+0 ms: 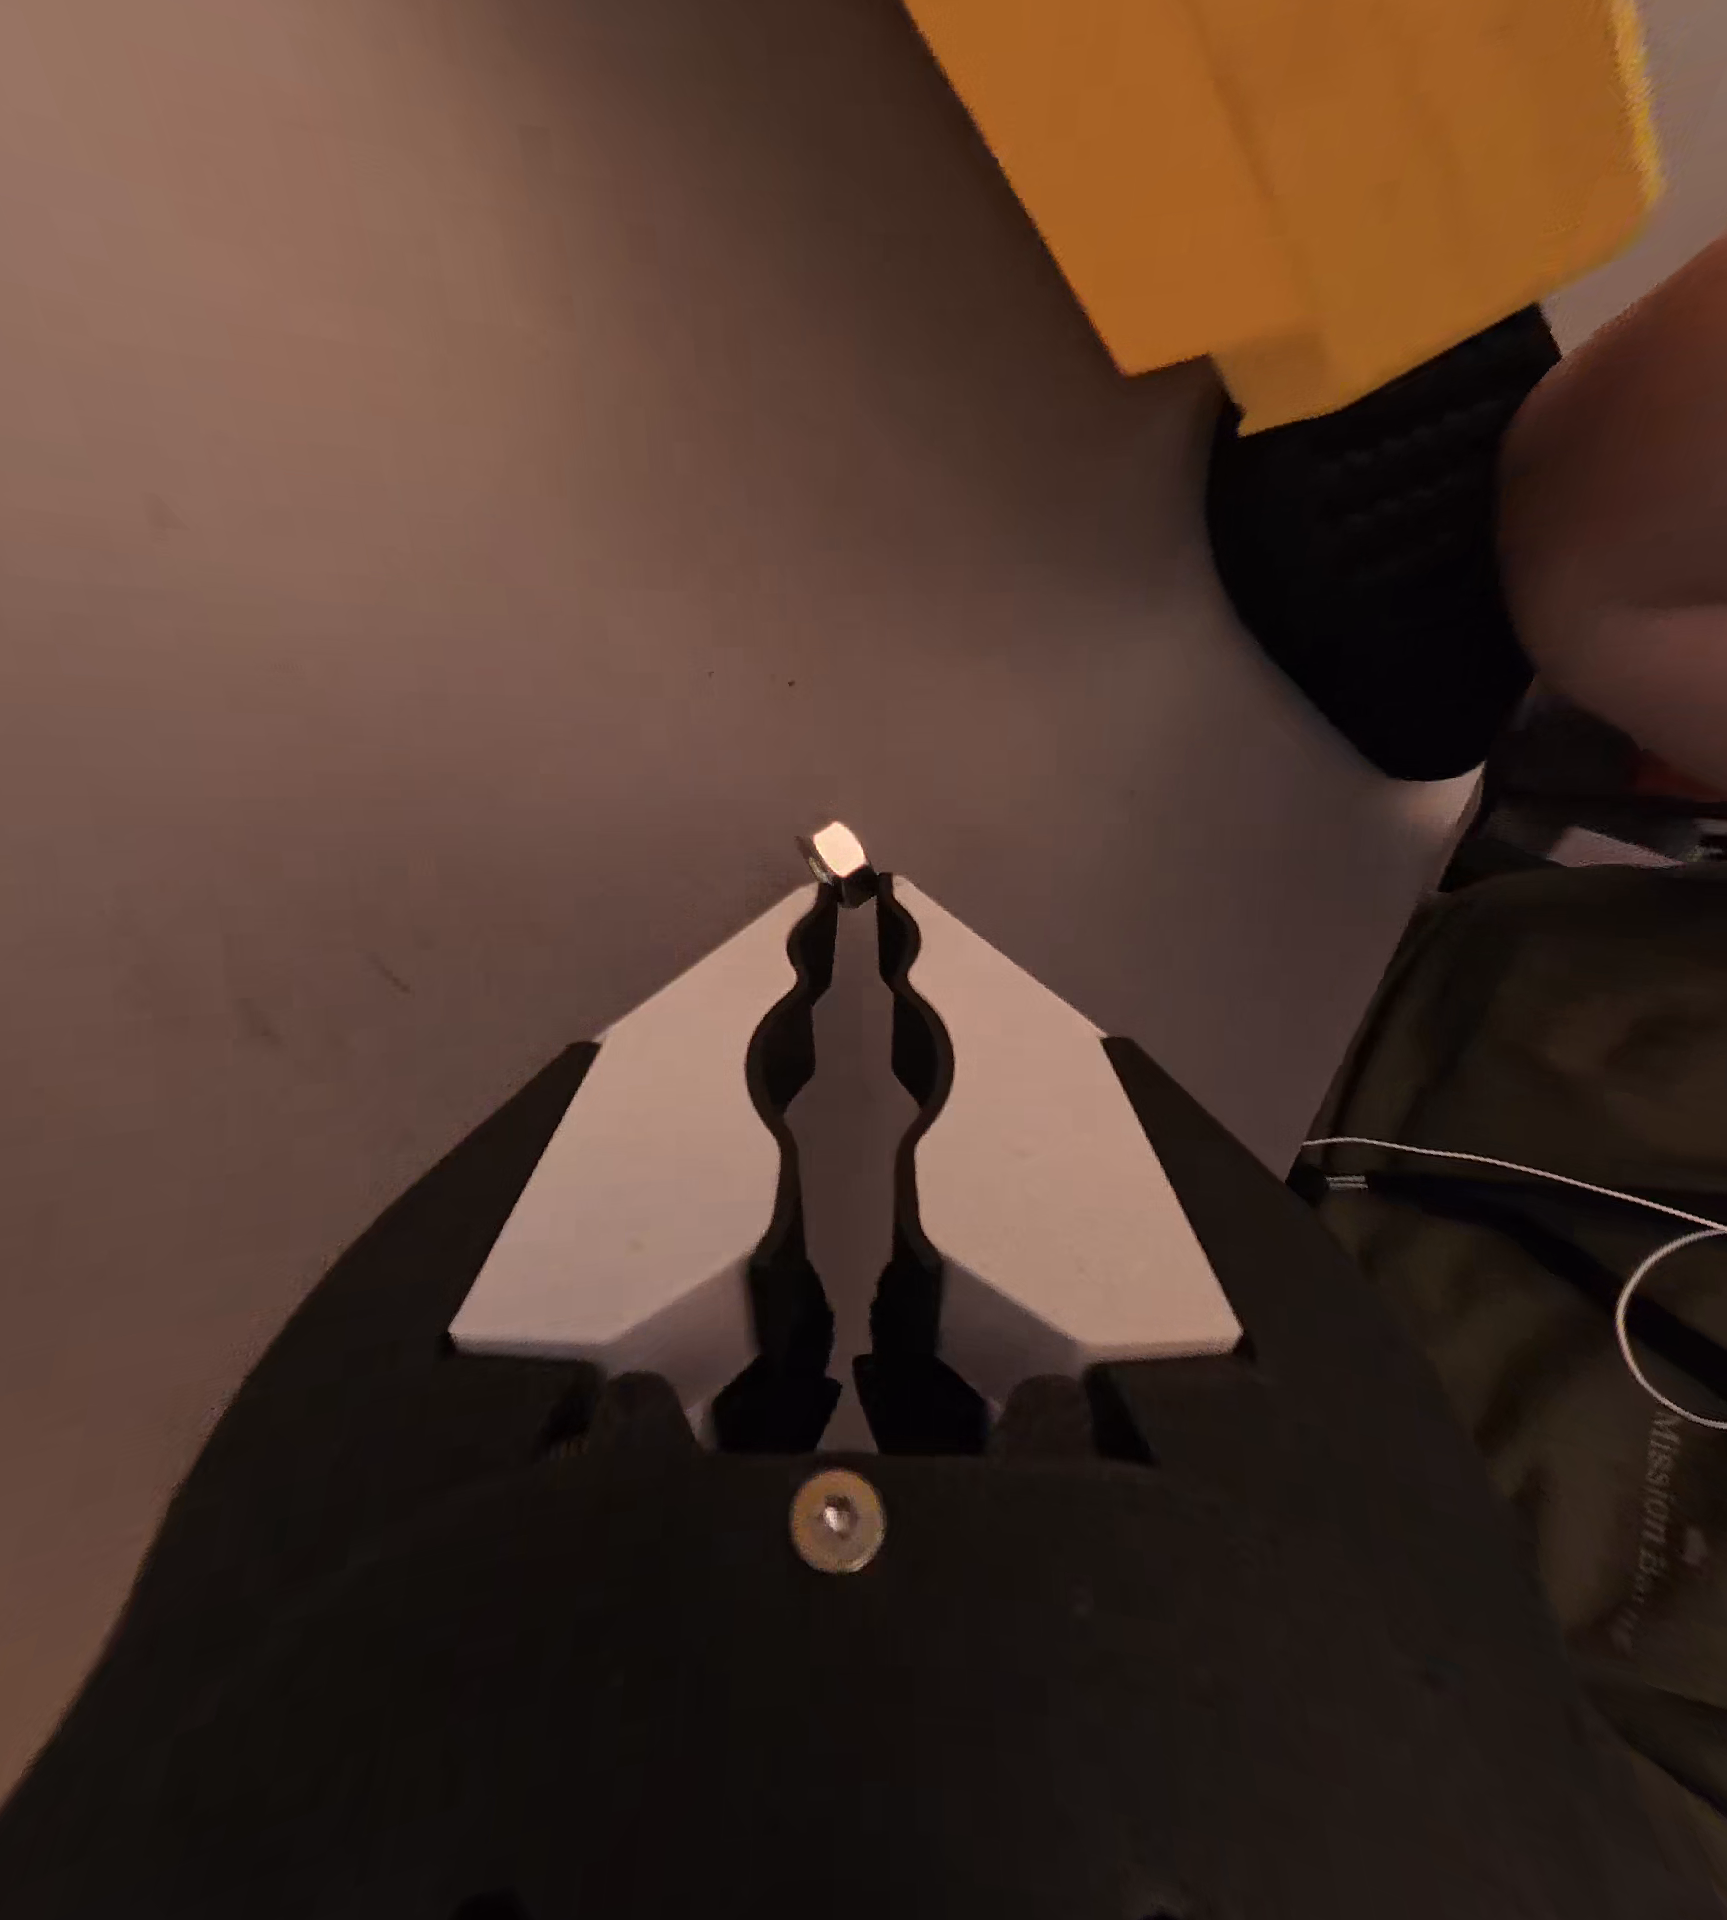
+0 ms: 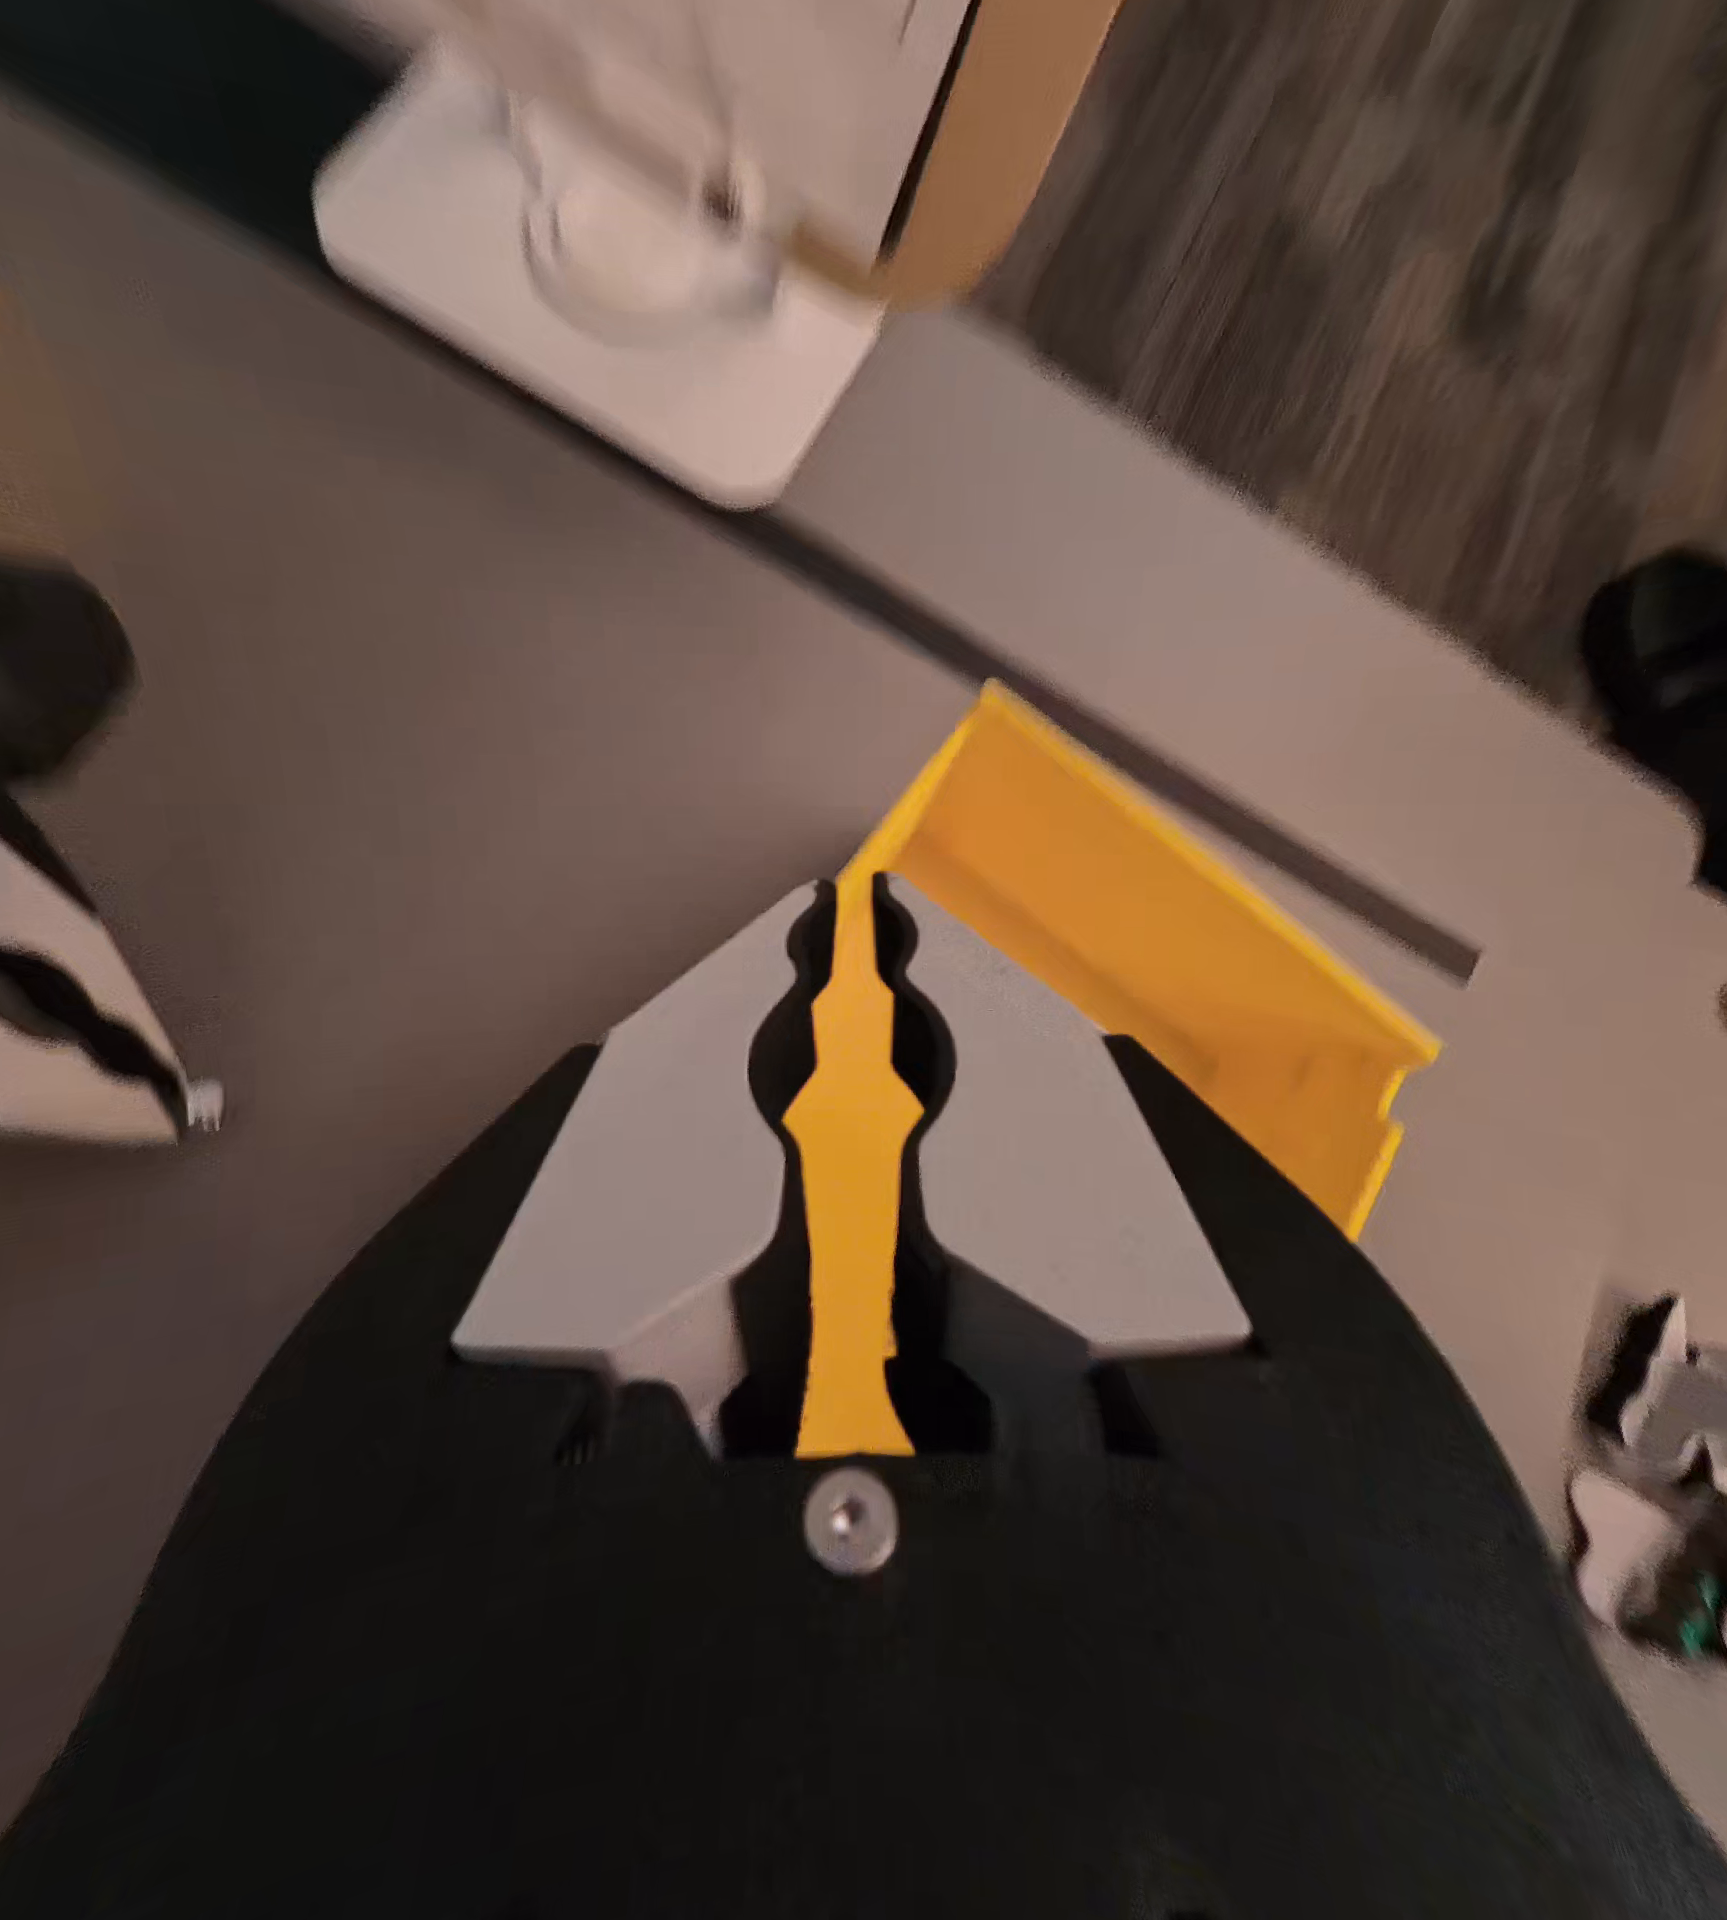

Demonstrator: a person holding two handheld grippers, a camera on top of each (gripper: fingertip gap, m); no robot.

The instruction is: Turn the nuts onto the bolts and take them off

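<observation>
the left gripper (image 1: 846,888) had its fingers nearly together, pinching a small shiny steel hex nut (image 1: 838,864) by the very tips above the grey table (image 1: 339,520). the right gripper (image 2: 854,883) was closed on the thin wall of a yellow plastic tray-like block (image 2: 1129,935), which it seemed to hold just over the table. no bolt could be made out in either view. the likeliest failure was the nut: held so shallowly, it could twist or pop out if bumped or pressed off-axis, and then roll away. the right wrist view was smeared with motion, so a swinging block could also have struck the left fingertips (image 2: 189,1107) nearby.
</observation>
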